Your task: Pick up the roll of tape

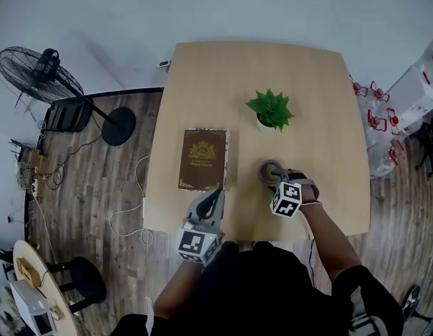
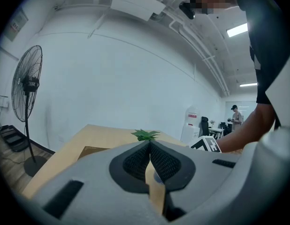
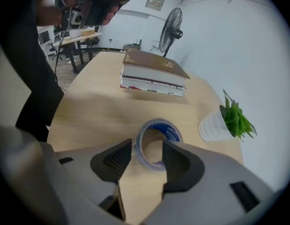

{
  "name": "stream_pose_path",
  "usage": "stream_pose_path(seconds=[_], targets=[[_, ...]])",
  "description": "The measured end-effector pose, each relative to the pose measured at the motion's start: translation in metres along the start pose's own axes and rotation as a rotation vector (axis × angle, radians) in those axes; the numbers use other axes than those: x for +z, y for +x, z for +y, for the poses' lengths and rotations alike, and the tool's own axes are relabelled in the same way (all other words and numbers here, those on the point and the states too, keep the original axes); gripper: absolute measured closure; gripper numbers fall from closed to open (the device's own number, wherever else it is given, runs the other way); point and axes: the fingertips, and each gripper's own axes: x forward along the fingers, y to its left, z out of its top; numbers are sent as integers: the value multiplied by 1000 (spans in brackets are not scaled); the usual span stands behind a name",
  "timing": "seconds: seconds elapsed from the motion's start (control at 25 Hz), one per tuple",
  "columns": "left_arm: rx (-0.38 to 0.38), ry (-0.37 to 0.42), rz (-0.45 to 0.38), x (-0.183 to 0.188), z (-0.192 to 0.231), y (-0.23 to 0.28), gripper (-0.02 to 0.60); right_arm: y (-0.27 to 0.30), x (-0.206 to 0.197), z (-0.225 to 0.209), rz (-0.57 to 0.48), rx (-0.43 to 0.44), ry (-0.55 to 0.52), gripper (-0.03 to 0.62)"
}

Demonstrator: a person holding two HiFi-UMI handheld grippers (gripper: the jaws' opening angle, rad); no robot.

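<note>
Right tongs (image 3: pixel 147 145) spread wide, straddling the near wall of the grey roll of tape with a blue core (image 3: pixel 170 132), lying flat on the pale wooden worktop (image 3: pixel 93 114) beside the white-potted green plant (image 3: pixel 229 118). Left tongs (image 2: pixel 149 148) closed, empty.

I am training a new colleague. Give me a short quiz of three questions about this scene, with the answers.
1. True or false: the roll of tape lies flat on the table.
2. Which gripper is positioned at the tape? A: left gripper. B: right gripper.
3. Fill in: the left gripper's jaws are ___.
Key: 1 true; 2 B; 3 shut.
</note>
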Motion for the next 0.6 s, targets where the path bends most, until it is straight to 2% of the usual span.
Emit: stream_pose_path(seconds=[0.12,0.36,0.6], targets=[[18,9,-20,3,2,-2,578,12,0,2,25,32,-42,395],[49,-6,5,-4,7,-7,578,25,4,5,60,81,-92,409],[76,-5,-22,-2,11,-11,578,30,4,12,78,118,-124,452]])
